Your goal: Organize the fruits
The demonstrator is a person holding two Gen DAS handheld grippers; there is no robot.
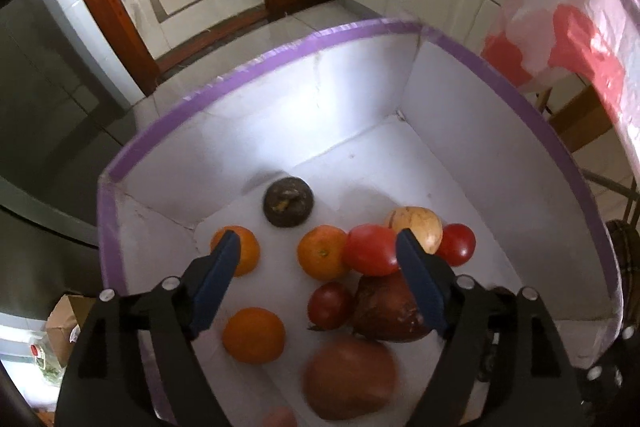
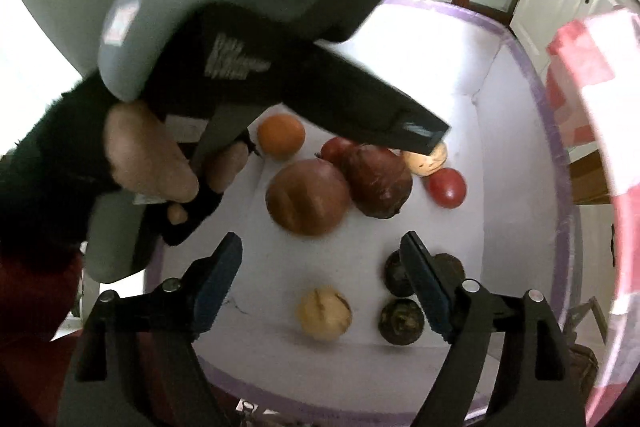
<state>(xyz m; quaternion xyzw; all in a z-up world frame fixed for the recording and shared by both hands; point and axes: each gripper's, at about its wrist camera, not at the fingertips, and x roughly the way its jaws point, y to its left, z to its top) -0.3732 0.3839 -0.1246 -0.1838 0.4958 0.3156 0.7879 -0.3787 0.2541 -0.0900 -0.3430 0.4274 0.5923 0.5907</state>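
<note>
Fruit sits in a white box (image 1: 256,115) w/ purple rim, all on its floor. Taking the dark reddish pear (image 1: 384,311) as landmark, left wrist view, going left to right: one orange (image 1: 245,251) far left of it, partly behind the left finger; another orange (image 1: 253,335) left & nearer the camera; a dark brown round fruit (image 1: 288,201) up-left, toward the far wall; a third orange (image 1: 322,251) just up-left; a small dark-red tomato (image 1: 329,304) touching its left side; a brighter red tomato (image 1: 372,249) resting right above it; a big brownish fruit (image 1: 349,379), blurred, just below; a pale yellowish fruit (image 1: 416,227) up-right, behind the tomato; another red tomato (image 1: 457,243) further right. Left gripper (image 1: 318,247) hangs over the pile, fingers spread, nothing between them. Right wrist view: a hand (image 2: 152,155) in dark fingerless glove holds the left tool's handle, left of the pear (image 2: 380,183); right gripper (image 2: 320,247) also spread wide & empty, a pale fruit (image 2: 324,313) below the pear & two dark round fruits (image 2: 401,321) lower right.
</note>
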